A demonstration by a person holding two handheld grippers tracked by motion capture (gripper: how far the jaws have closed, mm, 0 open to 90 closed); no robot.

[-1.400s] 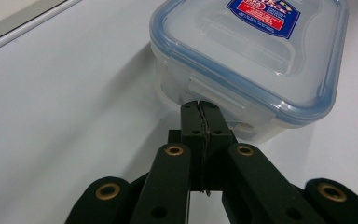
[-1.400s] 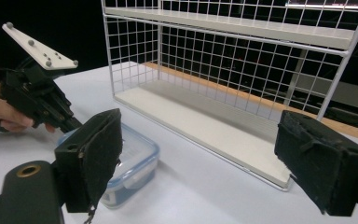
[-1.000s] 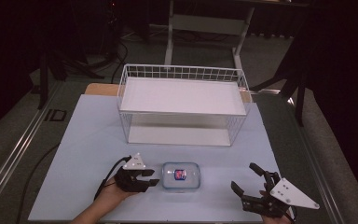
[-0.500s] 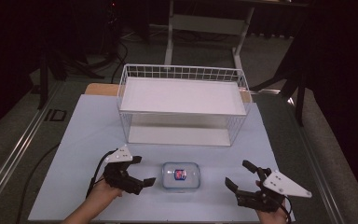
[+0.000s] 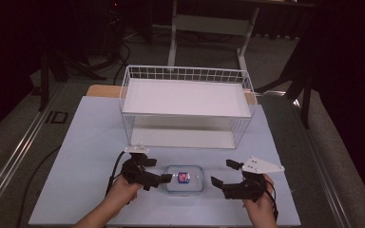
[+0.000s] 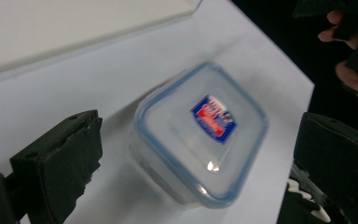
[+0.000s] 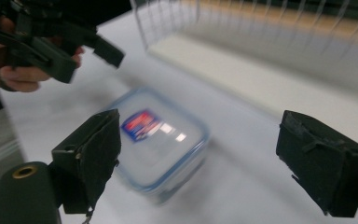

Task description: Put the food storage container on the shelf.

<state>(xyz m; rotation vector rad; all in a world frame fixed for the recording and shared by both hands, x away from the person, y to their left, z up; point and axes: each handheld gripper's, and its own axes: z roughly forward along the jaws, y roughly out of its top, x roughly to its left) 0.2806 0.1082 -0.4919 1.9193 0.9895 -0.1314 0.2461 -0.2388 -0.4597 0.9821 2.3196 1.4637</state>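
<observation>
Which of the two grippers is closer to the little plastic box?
The left gripper: in the high view its jaw tips reach the edge of the clear box. The right gripper stands apart, bare table between.

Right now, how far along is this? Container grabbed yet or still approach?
Approach, nothing grabbed. Done: both grippers flank the clear container, which sits lidded on the white table in front of the wire basket. In hand: left gripper sits at its left edge, right gripper apart on the right; both open, and each gripper view frames the container between spread jaws. Left: closing and lifting; the basket may be the destination, a guess.
</observation>
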